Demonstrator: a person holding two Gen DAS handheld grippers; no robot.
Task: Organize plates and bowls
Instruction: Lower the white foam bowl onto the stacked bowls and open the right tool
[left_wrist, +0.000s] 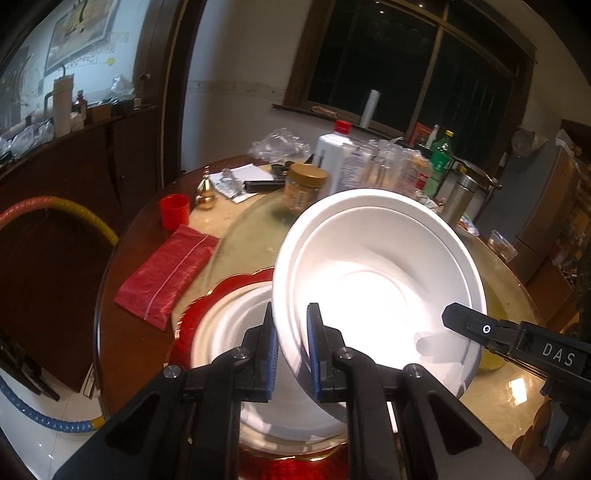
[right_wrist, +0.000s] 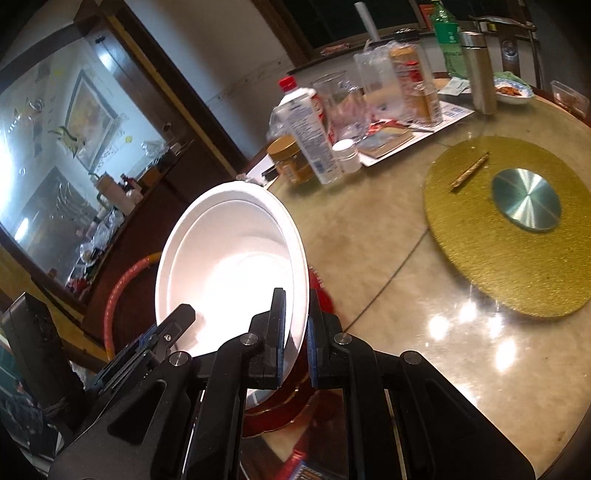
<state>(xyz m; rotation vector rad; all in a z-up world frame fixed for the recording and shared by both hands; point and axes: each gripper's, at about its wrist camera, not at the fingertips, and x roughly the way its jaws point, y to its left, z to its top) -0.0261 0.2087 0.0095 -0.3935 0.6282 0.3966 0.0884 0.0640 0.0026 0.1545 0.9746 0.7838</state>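
Tilting steeply, its hollow facing both cameras, the white bowl (left_wrist: 373, 280) has opposite rim edges pinched by left gripper (left_wrist: 291, 350) and right gripper (right_wrist: 297, 332).

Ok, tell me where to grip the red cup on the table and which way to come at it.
Take the red cup across its open rim, coming down from above. It stands upright with its mouth up, so the rim offers two opposite walls. A side approach looks crowded: the gold ornament stands close on one side and the red cloth lies just in front. Both tongs are currently on the white bowl.
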